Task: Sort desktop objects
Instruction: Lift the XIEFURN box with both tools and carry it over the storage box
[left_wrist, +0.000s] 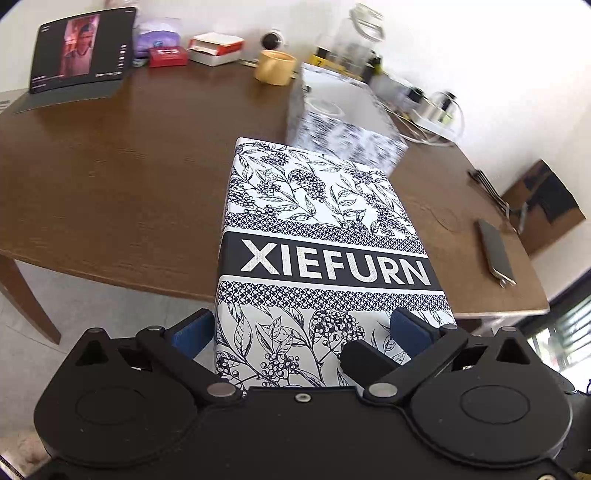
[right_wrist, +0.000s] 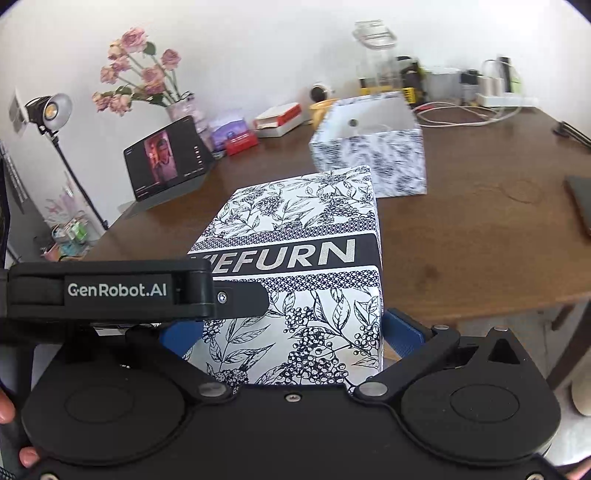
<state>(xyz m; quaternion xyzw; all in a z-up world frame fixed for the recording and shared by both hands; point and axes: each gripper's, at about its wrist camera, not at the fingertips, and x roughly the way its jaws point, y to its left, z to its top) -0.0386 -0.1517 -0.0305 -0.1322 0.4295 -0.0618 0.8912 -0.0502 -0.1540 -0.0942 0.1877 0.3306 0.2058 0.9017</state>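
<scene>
A white box lid (left_wrist: 325, 236) printed with dark blue leaves and the word XIEFURN hangs over the near edge of the brown table (left_wrist: 110, 177). My left gripper (left_wrist: 303, 328) is shut on the lid's near end, a blue pad on each side. My right gripper (right_wrist: 291, 334) is shut on the same lid (right_wrist: 295, 258) from a slightly different angle. The left gripper's black body (right_wrist: 118, 290) crosses the lid's left side in the right wrist view. Farther back stands the matching open box (left_wrist: 343, 122) (right_wrist: 369, 162), upright, with its white inside showing.
A propped tablet (right_wrist: 166, 162) stands at the back left. A red box (left_wrist: 168, 56), a white box (left_wrist: 216, 48) and a yellow mug (left_wrist: 275, 66) stand along the back. A phone (left_wrist: 495, 251) lies at the right. A power strip with cables (right_wrist: 498, 98) and a glass jar (right_wrist: 376, 55) sit behind the open box.
</scene>
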